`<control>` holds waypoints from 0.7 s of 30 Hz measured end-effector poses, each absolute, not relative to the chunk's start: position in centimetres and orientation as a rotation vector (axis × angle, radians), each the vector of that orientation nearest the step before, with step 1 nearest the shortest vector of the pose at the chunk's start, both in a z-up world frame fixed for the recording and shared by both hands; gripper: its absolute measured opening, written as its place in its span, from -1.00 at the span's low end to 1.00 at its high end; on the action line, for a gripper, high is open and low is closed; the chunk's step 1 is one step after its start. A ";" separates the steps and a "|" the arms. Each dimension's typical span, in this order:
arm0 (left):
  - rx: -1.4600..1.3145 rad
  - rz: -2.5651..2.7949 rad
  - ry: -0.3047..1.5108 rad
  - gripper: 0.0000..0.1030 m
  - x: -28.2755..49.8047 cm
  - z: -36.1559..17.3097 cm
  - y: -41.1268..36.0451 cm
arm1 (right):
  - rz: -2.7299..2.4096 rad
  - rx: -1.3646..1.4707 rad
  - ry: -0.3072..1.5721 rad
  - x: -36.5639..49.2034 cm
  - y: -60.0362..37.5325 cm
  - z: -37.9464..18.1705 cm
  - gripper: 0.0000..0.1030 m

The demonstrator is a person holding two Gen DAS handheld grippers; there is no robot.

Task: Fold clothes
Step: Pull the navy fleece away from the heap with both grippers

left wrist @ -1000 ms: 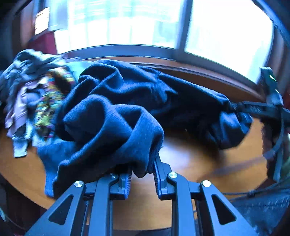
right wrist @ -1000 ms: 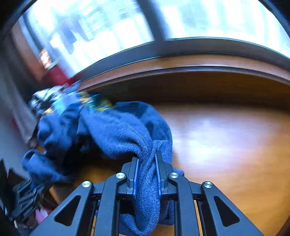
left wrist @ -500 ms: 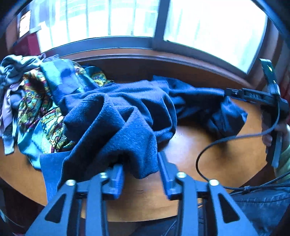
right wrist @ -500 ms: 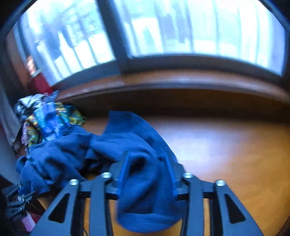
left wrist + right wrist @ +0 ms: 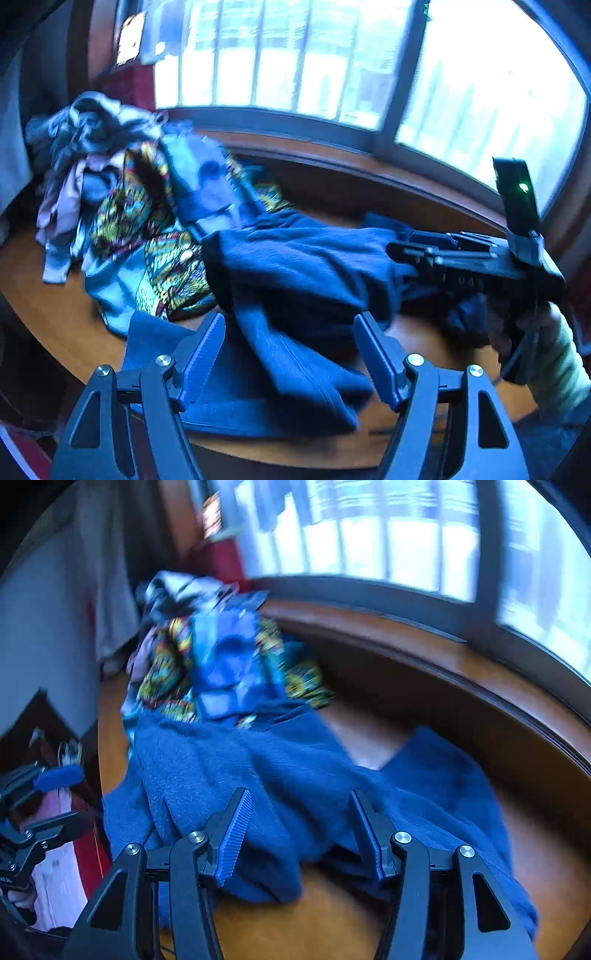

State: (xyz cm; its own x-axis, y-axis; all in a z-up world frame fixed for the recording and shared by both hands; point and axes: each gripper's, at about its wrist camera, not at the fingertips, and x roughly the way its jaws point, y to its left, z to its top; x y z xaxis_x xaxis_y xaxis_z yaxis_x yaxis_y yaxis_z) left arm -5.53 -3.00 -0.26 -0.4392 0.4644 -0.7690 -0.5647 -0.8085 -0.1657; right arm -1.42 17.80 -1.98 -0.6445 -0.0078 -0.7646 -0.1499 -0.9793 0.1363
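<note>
A dark blue fleece garment (image 5: 306, 266) lies crumpled on the round wooden table (image 5: 48, 299). My left gripper (image 5: 291, 332) is open just above its near edge, with cloth spread below and between the fingers but not pinched. In the right wrist view the same garment (image 5: 229, 760) sprawls across the table (image 5: 332, 923). My right gripper (image 5: 299, 801) is open over it, holding nothing. The right gripper (image 5: 402, 251) also shows at the garment's far right end in the left wrist view, and the left gripper (image 5: 55, 775) shows at the left edge of the right wrist view.
A heap of other clothes (image 5: 122, 199), some brightly patterned (image 5: 207, 657), sits at the table's back left, touching the blue garment. A raised wooden sill (image 5: 461, 672) and large windows run behind the table. A sleeved hand (image 5: 554, 354) holds the right gripper.
Both grippers were shut on the blue garment a second ago and have opened. The garment has dropped and spread flatter on the table.
</note>
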 end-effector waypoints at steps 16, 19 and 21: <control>-1.374 1.993 -0.080 0.52 -14.1 -7.5 0.3 | 2.567 -1.454 0.395 -4.0 17.4 -6.7 0.18; -1.376 1.968 -0.102 0.52 -14.4 -8.5 0.6 | 2.539 -1.441 0.350 -4.2 16.6 -7.0 0.17; -1.379 1.942 -0.134 0.52 -14.7 -8.9 0.4 | 2.528 -1.433 0.349 -4.2 16.4 -7.1 0.17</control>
State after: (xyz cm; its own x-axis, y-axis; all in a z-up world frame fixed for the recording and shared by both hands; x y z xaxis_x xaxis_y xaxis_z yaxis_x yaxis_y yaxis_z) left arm -14.74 0.36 -8.94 -0.1501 0.6146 -0.7744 -0.5021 -0.7222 -0.4758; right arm -4.17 16.45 -7.07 -0.5030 0.0692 -0.8615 -0.2999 -0.9488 0.0989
